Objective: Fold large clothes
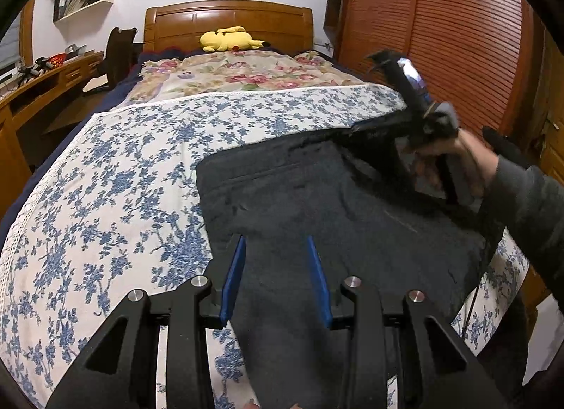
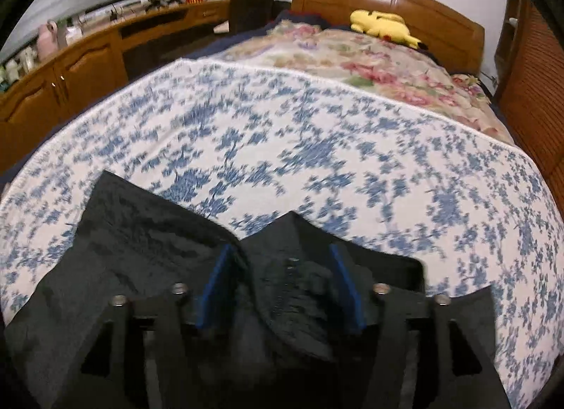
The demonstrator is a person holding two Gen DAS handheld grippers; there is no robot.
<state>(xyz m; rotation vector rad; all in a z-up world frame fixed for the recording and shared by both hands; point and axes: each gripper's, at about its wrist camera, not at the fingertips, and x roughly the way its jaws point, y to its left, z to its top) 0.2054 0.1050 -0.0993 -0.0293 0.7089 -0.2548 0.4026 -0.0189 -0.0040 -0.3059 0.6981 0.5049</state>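
Two fisheye views are given of a dark grey fabric garment (image 1: 317,197) spread on the blue-and-white floral bedspread (image 1: 116,176); only the left wrist view shows the right tool (image 1: 384,148), held raised in a blurred hand (image 1: 454,159) with a grey sleeve (image 1: 532,194). The left tool (image 1: 278,278) is seen tilted down with its blue pads spread, the cloth lying between them untouched. In the right wrist view the right tool (image 2: 282,289) is blurred, a bunched fold sitting between its parted pads; whether it is pinched cannot be told.
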